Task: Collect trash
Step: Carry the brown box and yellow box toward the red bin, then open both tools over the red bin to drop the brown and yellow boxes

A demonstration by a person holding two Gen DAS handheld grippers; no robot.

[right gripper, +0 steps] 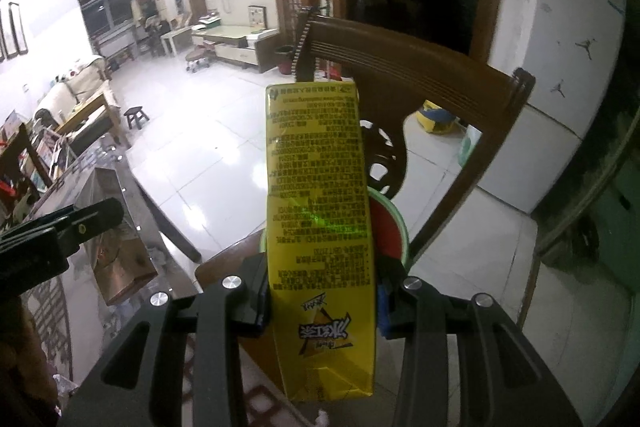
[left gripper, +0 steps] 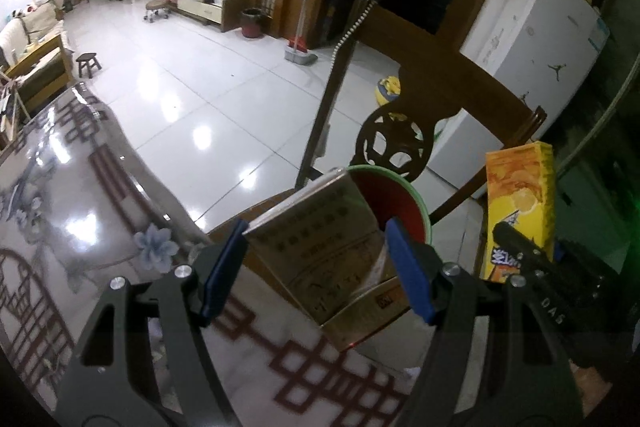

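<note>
Now my left gripper [left gripper: 316,267] clamps the gold box [left gripper: 320,251] and my right gripper [right gripper: 322,301] the yellow carton [right gripper: 320,203] (long axis pointing away), both just near of the green-rimmed bin [left gripper: 400,203], left one closer.

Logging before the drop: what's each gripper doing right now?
Left gripper: shut on the gold box.
Right gripper: shut on the yellow carton.

The right gripper [right gripper: 322,301] clamps a yellow drink carton [right gripper: 320,203] between its blue pads, the carton standing up along the fingers with its printed text upside down. Just behind it sits a green-rimmed red bin [right gripper: 390,227] before a dark wooden chair [right gripper: 420,67]. At the left edge, the left gripper [right gripper: 60,227] holds a shiny metallic box [right gripper: 116,259] above the patterned table [right gripper: 52,307].
</note>
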